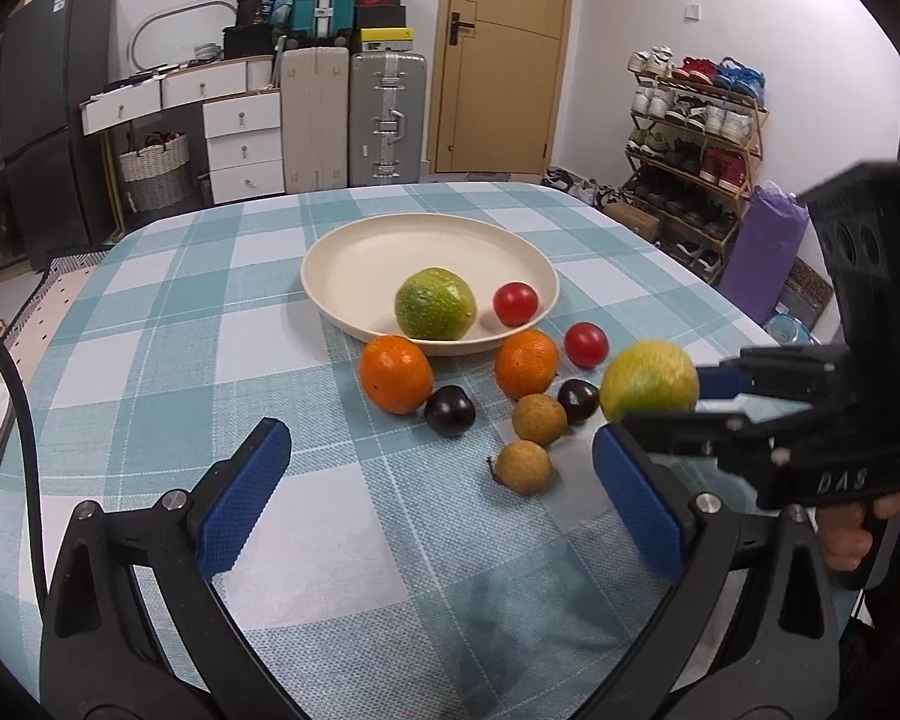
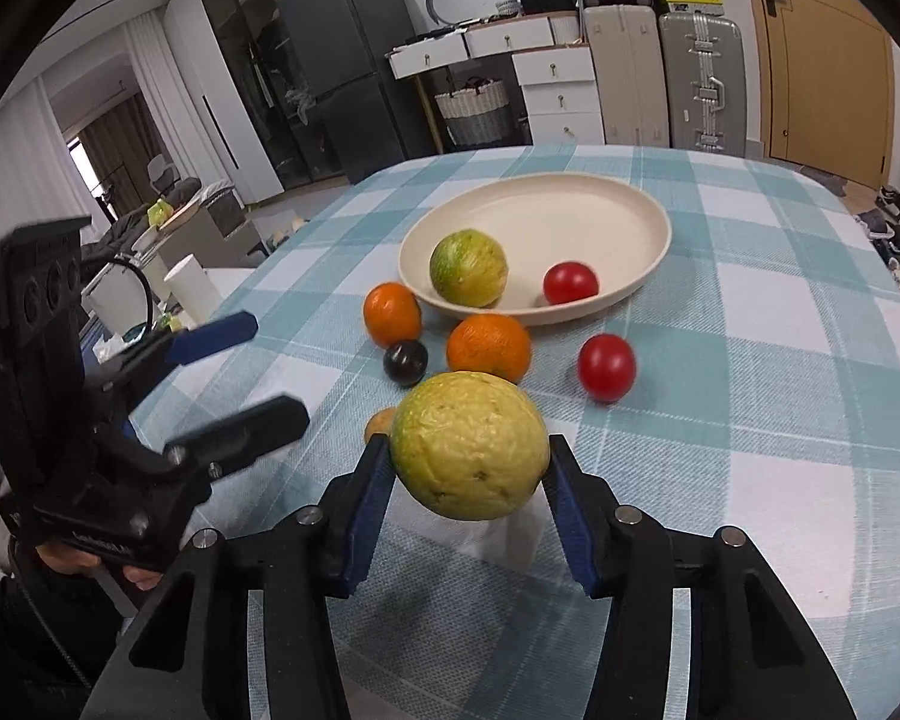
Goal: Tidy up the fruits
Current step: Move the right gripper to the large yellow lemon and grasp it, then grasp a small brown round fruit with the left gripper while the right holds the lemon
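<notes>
My right gripper (image 2: pixel 469 468) is shut on a yellow-green guava (image 2: pixel 469 445) and holds it above the table; it also shows in the left wrist view (image 1: pixel 649 381). A cream plate (image 1: pixel 354 252) holds a green guava (image 1: pixel 435 303) and a red tomato (image 1: pixel 515 303). In front of the plate lie two oranges (image 1: pixel 395 373) (image 1: pixel 526 363), a second tomato (image 1: pixel 586 344), two dark plums (image 1: pixel 449 410) (image 1: pixel 578 400) and two brown longans (image 1: pixel 539 418) (image 1: pixel 523 466). My left gripper (image 1: pixel 441 501) is open and empty, just short of the fruit.
The table has a blue-and-white checked cloth (image 1: pixel 270 360). Behind it stand suitcases (image 1: pixel 387 117), a white drawer unit (image 1: pixel 243 138), a door (image 1: pixel 501 54) and a shoe rack (image 1: pixel 690 138). In the right wrist view a fridge (image 2: pixel 336 60) stands at the back.
</notes>
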Motion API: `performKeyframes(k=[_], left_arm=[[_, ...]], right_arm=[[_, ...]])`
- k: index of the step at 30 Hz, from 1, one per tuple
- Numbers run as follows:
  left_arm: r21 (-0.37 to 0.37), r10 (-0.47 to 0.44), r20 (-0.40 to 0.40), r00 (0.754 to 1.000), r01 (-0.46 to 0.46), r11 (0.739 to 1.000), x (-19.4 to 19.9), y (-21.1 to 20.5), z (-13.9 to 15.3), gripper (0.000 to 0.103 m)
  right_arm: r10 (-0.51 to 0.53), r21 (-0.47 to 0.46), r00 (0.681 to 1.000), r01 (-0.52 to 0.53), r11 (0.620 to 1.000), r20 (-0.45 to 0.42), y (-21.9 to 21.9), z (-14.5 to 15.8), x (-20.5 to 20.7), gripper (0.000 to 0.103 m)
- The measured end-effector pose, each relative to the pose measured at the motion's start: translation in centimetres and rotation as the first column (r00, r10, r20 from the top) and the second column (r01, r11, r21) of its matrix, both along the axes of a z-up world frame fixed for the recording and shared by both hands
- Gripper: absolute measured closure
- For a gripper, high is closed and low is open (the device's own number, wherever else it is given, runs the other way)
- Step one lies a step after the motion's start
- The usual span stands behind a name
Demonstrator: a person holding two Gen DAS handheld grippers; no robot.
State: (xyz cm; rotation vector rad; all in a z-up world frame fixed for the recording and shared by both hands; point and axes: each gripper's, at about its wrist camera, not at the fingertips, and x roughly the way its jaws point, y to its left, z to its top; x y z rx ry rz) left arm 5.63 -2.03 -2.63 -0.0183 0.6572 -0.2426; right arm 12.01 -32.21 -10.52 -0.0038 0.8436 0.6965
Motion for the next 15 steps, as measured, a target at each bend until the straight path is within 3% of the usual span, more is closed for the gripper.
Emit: performKeyframes(k=[9, 15], left_arm=[[0.117, -0.057, -0.089, 0.994, 0.068, 0.991, 0.9, -2.9, -1.4, 0.006], [0.124, -0.100, -0.150, 0.984, 0.119, 0.985, 1.6, -3.8, -2.4, 0.026]], right_arm=[[-0.036, 0.009, 0.999, 0.036, 0.999, 0.007, -1.5, 0.6, 0.7, 0.052], [-0.041, 0.010, 0.999, 0.041, 0.999, 0.009, -1.7, 0.7, 0.7, 0.052]])
